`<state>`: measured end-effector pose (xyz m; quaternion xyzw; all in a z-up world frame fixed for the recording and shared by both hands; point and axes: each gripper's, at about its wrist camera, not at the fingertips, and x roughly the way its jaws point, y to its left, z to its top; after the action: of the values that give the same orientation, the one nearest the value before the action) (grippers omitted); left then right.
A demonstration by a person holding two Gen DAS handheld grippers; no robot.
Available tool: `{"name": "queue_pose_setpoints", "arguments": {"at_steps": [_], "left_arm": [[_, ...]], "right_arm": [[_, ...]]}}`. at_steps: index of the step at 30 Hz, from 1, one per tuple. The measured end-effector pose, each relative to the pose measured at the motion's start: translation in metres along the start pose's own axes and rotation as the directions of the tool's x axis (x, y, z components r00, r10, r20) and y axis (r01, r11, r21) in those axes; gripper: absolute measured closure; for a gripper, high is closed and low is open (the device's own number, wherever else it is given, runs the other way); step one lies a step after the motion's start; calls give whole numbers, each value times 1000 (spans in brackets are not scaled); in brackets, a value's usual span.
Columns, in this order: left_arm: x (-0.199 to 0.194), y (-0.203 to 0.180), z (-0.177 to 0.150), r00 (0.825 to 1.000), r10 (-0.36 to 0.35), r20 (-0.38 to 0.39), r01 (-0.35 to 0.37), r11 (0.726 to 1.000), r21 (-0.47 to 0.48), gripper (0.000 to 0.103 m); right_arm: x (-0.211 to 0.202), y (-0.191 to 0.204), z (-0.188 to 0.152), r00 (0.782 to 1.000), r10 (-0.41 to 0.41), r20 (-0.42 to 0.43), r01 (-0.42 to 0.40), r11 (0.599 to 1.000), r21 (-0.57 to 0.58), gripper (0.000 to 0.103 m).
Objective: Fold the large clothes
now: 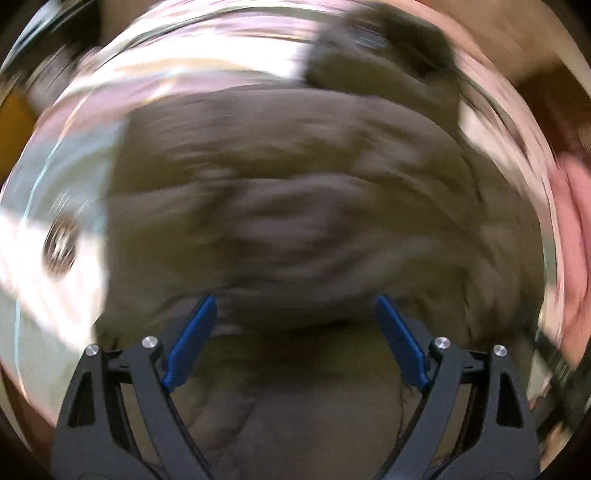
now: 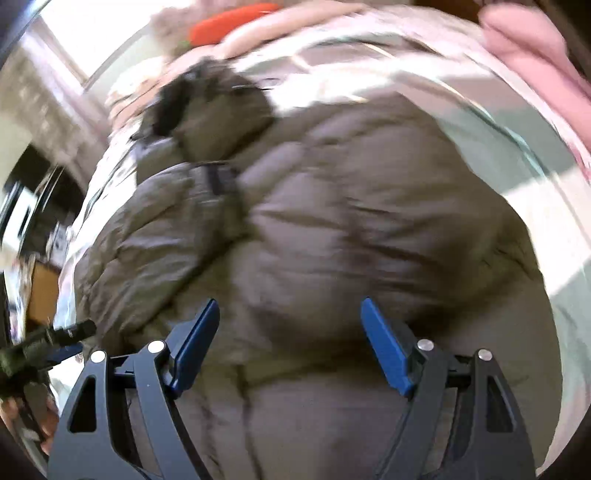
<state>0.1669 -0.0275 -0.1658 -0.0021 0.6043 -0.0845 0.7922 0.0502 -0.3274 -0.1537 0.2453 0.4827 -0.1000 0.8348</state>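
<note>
A large grey-brown puffer jacket [image 1: 295, 206] lies spread over a light bedsheet [image 1: 55, 192] and fills most of both views. In the right wrist view the jacket [image 2: 351, 229] shows a sleeve folded across its left side [image 2: 159, 229] and a dark fur-trimmed hood [image 2: 207, 107] at the far end. My left gripper [image 1: 295, 306] is open and empty, just above the jacket's near part. My right gripper [image 2: 290, 308] is open and empty over the jacket's near hem. Both views are motion-blurred.
A pink cloth [image 2: 535, 48] lies at the far right of the bed, also in the left wrist view [image 1: 572, 221]. An orange object [image 2: 232, 18] lies beyond the hood. The left gripper's body [image 2: 44, 343] shows at the right view's left edge. Furniture [image 2: 40, 295] stands left of the bed.
</note>
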Motion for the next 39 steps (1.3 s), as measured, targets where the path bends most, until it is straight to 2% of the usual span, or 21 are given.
{"name": "queue_pose_setpoints", "arguments": {"at_steps": [3,6,7,8,9,10,12,16,18,20,22,24,25,26,28,31,32,33,34,36,39], "left_arm": [[29,-24,-1,992,74,-98,-68,995,70,14],[68,-22,-2,958,167,-233,-159,986,53,14],[80,-16,-2,944,181,-276,-179,983,31,14],[85,-12,-2,941,171,-292,-177,984,6,12],[86,-9,0,942,157,-296,-171,985,-19,12],[85,-8,1,944,154,-291,-170,985,-29,13],[74,-11,7,953,161,-256,-174,984,-27,13],[33,-34,5,991,61,-118,-62,998,-3,14],[19,-54,8,999,35,-41,-32,998,55,14],[19,-71,12,1000,29,-8,-28,994,102,14],[25,-85,18,999,35,-7,-34,992,124,12],[44,-100,26,988,144,-46,-135,978,161,11],[59,-96,13,971,219,-92,-200,964,177,9],[74,-88,9,962,227,-152,-202,966,161,5],[84,-72,12,965,157,-210,-143,987,78,4],[77,-73,17,967,144,-208,-132,989,69,4],[74,-76,17,968,159,-195,-145,986,85,4],[74,-81,17,967,183,-180,-163,979,119,4],[77,-87,17,963,208,-170,-183,971,155,2],[83,-95,19,958,225,-175,-196,966,170,2],[71,-96,21,962,197,-189,-173,975,136,2]], "right_arm": [[-10,-11,16,998,-9,59,8,1000,30,24],[23,-30,39,999,-30,-33,33,995,94,24],[35,-43,43,991,-106,-85,115,986,118,24],[43,-54,44,971,-204,-123,221,966,136,24],[45,-64,44,959,-249,-137,269,950,156,24],[40,-78,43,960,-245,-135,269,943,197,24],[26,-88,41,977,-190,-94,207,949,237,24],[-7,-61,47,982,-167,84,157,981,119,24],[0,-45,52,986,-146,83,141,988,57,24],[22,-34,56,990,-142,24,141,990,24,24],[44,-38,55,981,-187,-61,188,982,6,24],[65,-47,47,967,-218,-133,221,975,5,23],[68,-54,43,968,-213,-132,217,976,13,23],[66,-62,41,968,-213,-133,218,976,28,23],[59,-74,41,969,-202,-145,212,975,63,23],[37,-79,41,986,-140,-89,146,987,64,22],[32,-78,40,986,-153,-63,155,987,32,21],[32,-77,38,979,-195,-60,196,981,3,20],[39,-79,35,957,-275,-89,274,961,-32,18],[49,-90,30,943,-290,-164,289,957,-29,19],[10,-87,20,982,-179,-55,180,984,4,19]]}}
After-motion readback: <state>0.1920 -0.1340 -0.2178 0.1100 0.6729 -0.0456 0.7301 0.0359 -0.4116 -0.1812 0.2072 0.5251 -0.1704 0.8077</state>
